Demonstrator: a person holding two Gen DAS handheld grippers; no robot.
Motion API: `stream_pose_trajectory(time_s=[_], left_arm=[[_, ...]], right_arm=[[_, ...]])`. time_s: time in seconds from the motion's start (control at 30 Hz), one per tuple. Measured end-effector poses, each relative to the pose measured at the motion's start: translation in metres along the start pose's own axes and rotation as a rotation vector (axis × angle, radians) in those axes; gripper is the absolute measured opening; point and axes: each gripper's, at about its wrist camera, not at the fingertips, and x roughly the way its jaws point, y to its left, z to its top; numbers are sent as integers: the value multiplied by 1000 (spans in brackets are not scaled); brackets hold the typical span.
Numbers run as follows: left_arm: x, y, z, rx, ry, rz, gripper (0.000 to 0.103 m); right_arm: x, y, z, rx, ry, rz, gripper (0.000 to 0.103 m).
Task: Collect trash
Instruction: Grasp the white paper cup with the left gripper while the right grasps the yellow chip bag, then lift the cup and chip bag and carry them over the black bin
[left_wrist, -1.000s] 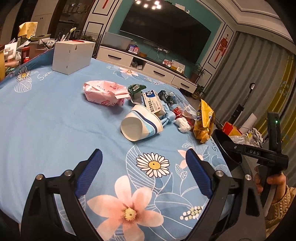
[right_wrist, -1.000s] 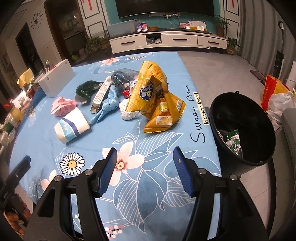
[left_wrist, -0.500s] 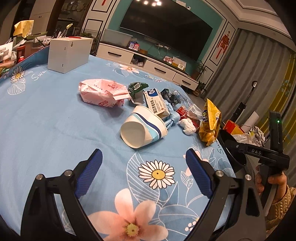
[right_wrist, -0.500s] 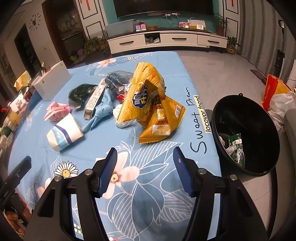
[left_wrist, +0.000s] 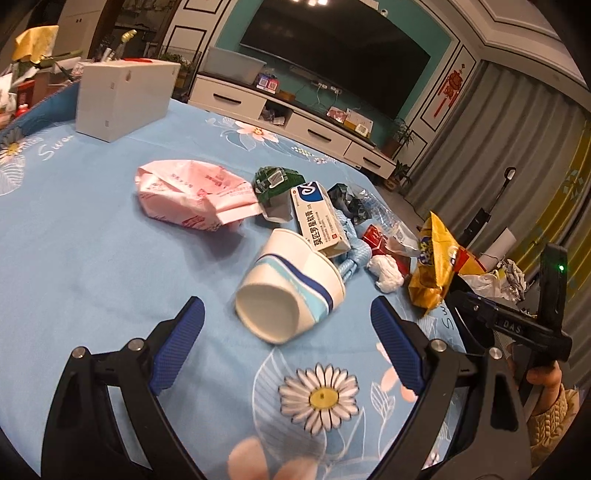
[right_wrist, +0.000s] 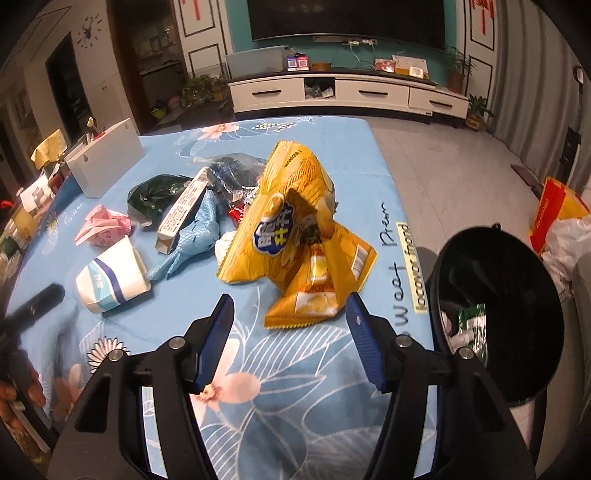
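Note:
Trash lies in a heap on the blue flowered tablecloth (left_wrist: 74, 258). A white paper cup (left_wrist: 291, 291) with blue stripes lies on its side just ahead of my open, empty left gripper (left_wrist: 288, 325); it also shows in the right wrist view (right_wrist: 110, 277). Yellow chip bags (right_wrist: 295, 229) lie just ahead of my open, empty right gripper (right_wrist: 290, 314). A pink wrapper (left_wrist: 188, 195), a white medicine box (left_wrist: 317, 218), a green packet (left_wrist: 273, 181), a blue cloth (right_wrist: 195, 232) and a white tissue wad (left_wrist: 386, 271) lie around them.
A black trash bin (right_wrist: 498, 314) with some litter inside stands off the table's right edge. A white box (left_wrist: 122, 96) stands at the far left of the table. A red-yellow bag and white plastic bag (right_wrist: 561, 221) lie on the floor beyond the bin.
Both grippers have moved forward toward the trash: the cup is closer to the left gripper and the chip bags closer to the right gripper. Both stay open.

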Motion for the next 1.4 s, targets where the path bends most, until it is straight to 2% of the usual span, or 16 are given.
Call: stream_pose_trajectory(time_s=[0.27, 0.47, 0.53, 0.6, 0.67, 0.7, 0.73, 0.8, 0.83, 0.87, 1.0, 1.03, 1.13, 1.4], left_arm=[[38, -4, 20, -1, 33, -11, 91], [53, -7, 24, 11, 68, -18, 91], [57, -6, 25, 8, 79, -17, 91], [59, -7, 25, 9, 86, -24, 86], [61, -8, 25, 15, 95, -31, 73], [62, -8, 25, 17, 100, -28, 70], [64, -8, 25, 18, 109, -27, 63], [66, -5, 24, 10, 122, -22, 52], [67, -4, 23, 8, 127, -19, 43], [67, -3, 22, 5, 131, -15, 41], [65, -6, 19, 8, 134, -28, 40], [64, -8, 17, 8, 134, -31, 40], [59, -14, 9, 7, 128, -38, 39], [28, -24, -5, -8, 86, -65, 39]], right_arm=[[19, -10, 12, -63, -33, -8, 62], [25, -18, 20, -78, -30, 29, 65], [29, -22, 23, -75, -26, 4, 65], [36, -29, 25, -49, -13, 50, 65], [47, -31, 27, -33, 8, 93, 65], [52, -31, 26, -31, 21, 98, 59], [56, -30, 26, -29, 30, 102, 48], [58, -27, 24, -27, 31, 117, 38], [57, -25, 23, -32, 27, 116, 33], [55, -22, 23, -38, 25, 105, 31], [53, -17, 19, -49, 23, 61, 26], [52, -17, 17, -47, 20, 53, 18], [44, -17, 12, -29, 4, 44, 16], [-12, -17, 6, -10, -81, 26, 16]])
